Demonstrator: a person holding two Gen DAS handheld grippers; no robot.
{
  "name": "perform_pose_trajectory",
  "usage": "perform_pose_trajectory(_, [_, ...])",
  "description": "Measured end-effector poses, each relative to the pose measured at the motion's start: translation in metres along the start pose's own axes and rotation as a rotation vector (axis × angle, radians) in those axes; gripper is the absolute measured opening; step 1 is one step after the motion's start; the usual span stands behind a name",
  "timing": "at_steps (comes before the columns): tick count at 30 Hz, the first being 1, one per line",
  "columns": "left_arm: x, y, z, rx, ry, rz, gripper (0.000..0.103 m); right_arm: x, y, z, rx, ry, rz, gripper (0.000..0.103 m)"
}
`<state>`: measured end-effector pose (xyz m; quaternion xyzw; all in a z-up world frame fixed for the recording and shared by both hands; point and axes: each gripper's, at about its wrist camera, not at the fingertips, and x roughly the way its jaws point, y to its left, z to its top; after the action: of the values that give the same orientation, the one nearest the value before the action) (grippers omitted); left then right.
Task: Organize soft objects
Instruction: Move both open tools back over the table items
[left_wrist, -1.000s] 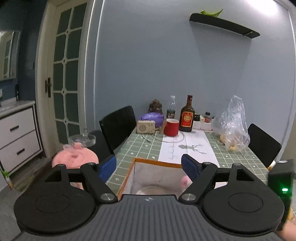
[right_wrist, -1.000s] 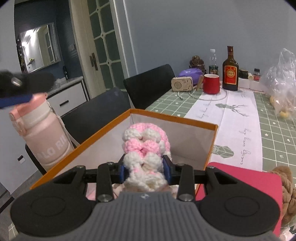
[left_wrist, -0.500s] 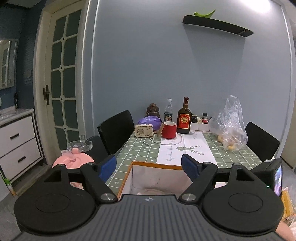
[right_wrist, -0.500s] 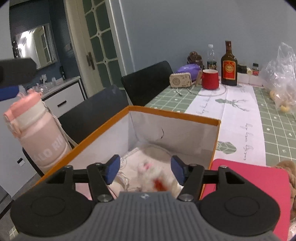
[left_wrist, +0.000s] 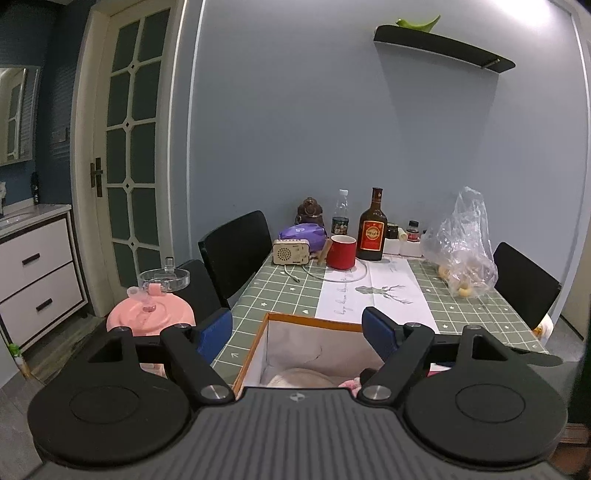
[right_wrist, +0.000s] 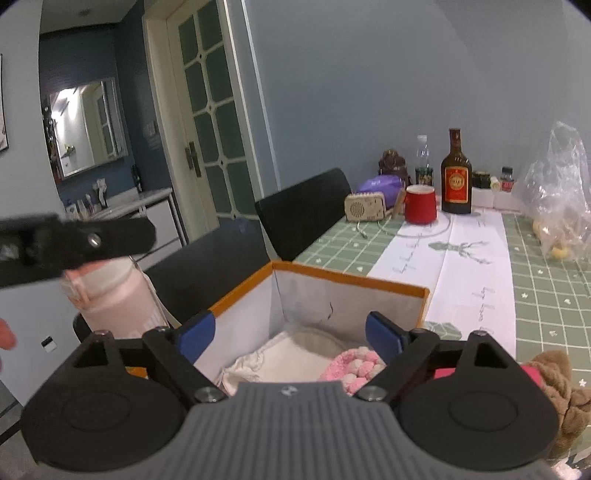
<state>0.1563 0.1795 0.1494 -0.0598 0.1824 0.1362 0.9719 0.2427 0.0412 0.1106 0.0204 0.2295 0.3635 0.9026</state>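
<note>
An orange-rimmed fabric box (right_wrist: 351, 282) (left_wrist: 314, 320) stands on the table's near end. Inside it lie a pink-and-white knitted soft toy (right_wrist: 354, 371) and a white cloth (right_wrist: 280, 360). My right gripper (right_wrist: 290, 334) hovers above the box, its jaws opening wide with nothing between them; the toy lies below the right finger. My left gripper (left_wrist: 297, 334) is open and empty over the box's near-left corner. A brown plush toy (right_wrist: 561, 384) sits on a pink pad (right_wrist: 532, 373) to the right of the box.
A pink water bottle (left_wrist: 147, 317) (right_wrist: 118, 299) stands left of the box. At the table's far end stand a red mug (right_wrist: 420, 208), a brown bottle (right_wrist: 456, 177), a small radio (right_wrist: 365, 207) and a plastic bag (right_wrist: 557, 192). Black chairs (right_wrist: 303, 214) line the left side.
The right gripper let go of the pink-and-white knitted toy, which dropped into the box. Its jaws spread wide and it rose. The left gripper stayed put.
</note>
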Motion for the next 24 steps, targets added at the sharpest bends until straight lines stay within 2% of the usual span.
perform_pose_trajectory(5, [-0.009, -0.003, 0.000, 0.001, 0.001, -0.003, 0.093, -0.028, 0.012, 0.002, -0.036, -0.078, 0.002, 0.097])
perform_pose_trajectory(9, [-0.015, -0.018, -0.001, 0.034, -0.011, -0.016, 0.093, -0.050, 0.018, -0.005, -0.115, -0.086, -0.028, 0.097])
perform_pose_trajectory(14, [-0.031, -0.049, -0.009, 0.133, -0.038, -0.053, 0.093, -0.091, 0.006, -0.021, -0.206, -0.078, -0.145, 0.098])
perform_pose_trajectory(18, [-0.046, -0.075, -0.016, 0.195, -0.070, -0.132, 0.093, -0.131, -0.007, -0.037, -0.229, -0.087, -0.232, 0.098])
perform_pose_trajectory(24, [-0.069, -0.113, -0.027, 0.176, -0.070, -0.191, 0.093, -0.185, -0.026, -0.065, -0.275, -0.105, -0.341, 0.100])
